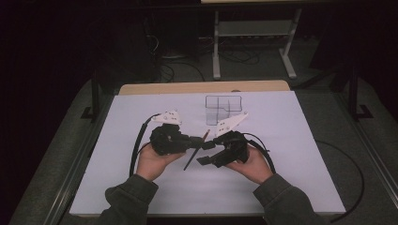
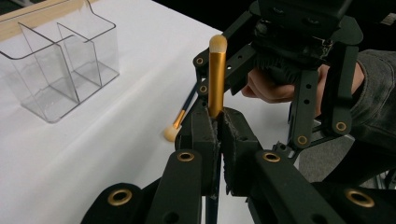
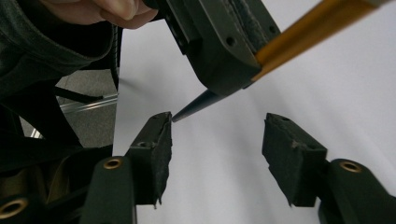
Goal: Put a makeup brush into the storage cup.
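Observation:
A makeup brush (image 1: 195, 152) with a gold ferrule (image 2: 216, 79), pale bristle tip and dark handle is held above the white table (image 1: 291, 178). My left gripper (image 1: 196, 142) is shut on it at the base of the ferrule (image 2: 215, 122), the bristles pointing away from the person. My right gripper (image 1: 205, 153) faces it from the right, open. In the right gripper view the brush's pointed handle end (image 3: 196, 106) reaches down beside one pad (image 3: 156, 144) of the right gripper (image 3: 217, 140), with nothing pressed between the pads.
A clear plastic organiser (image 1: 224, 108) with several compartments (image 2: 60, 70) stands at the back of the table, just beyond the grippers. A second brush (image 2: 180, 119) with a pale tip lies on the table under the held one. Cables trail from both grippers.

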Demonstrator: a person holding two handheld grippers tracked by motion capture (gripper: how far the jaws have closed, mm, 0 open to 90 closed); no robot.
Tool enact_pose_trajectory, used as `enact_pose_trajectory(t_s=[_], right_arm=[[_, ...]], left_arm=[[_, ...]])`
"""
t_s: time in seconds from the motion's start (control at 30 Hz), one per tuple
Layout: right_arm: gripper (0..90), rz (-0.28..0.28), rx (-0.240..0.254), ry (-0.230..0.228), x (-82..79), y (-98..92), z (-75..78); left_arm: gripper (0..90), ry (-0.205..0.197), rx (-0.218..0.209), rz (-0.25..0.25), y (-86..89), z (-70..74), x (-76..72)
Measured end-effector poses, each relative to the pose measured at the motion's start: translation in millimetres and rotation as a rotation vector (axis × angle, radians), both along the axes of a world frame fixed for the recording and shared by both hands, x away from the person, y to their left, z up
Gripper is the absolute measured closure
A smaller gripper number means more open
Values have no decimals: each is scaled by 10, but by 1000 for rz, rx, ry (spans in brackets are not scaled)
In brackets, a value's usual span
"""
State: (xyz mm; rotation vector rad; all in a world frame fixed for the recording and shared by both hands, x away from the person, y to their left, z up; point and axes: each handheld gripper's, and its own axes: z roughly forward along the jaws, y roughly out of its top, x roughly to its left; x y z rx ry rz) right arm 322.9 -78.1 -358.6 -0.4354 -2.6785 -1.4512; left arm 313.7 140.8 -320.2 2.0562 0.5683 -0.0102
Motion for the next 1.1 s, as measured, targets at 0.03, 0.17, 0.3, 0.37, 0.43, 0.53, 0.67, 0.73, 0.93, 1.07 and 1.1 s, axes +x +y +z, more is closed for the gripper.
enact_pose_trajectory(t_s=[0.03,0.17,0.3,0.37,0.43,0.53,0.67,0.73,0.93,1.07,1.1], right_arm=[[443,4,5,4,2,3,-3],[486,5,4,-3,10,8,-8],[537,16,12,12,13,11,-11],[558,21,24,25,14,7,-9],[573,28,37,36,21,3,-13],[598,35,39,50,32,6,-24],[644,43,49,69,34,6,-30],[664,43,52,83,35,5,-30],[729,49,48,99,47,5,-44],[754,51,55,103,50,-2,-43],[761,50,56,112,50,-7,-41]], left_arm=[[845,-1,1,-2,-1,-1,0],[845,-2,6,-9,-20,-9,-5],[845,-6,9,-8,-27,-15,-7],[845,-6,7,-8,-35,-20,-8],[845,-8,9,-13,-45,-24,-7],[845,-2,8,-14,-66,-34,-14],[845,-7,12,-24,-80,-41,-14],[845,-7,15,-26,-82,-38,-16],[845,-3,8,-26,-91,-39,-25],[845,-4,2,-22,-84,-36,-34],[845,-5,4,-22,-80,-35,-33]])
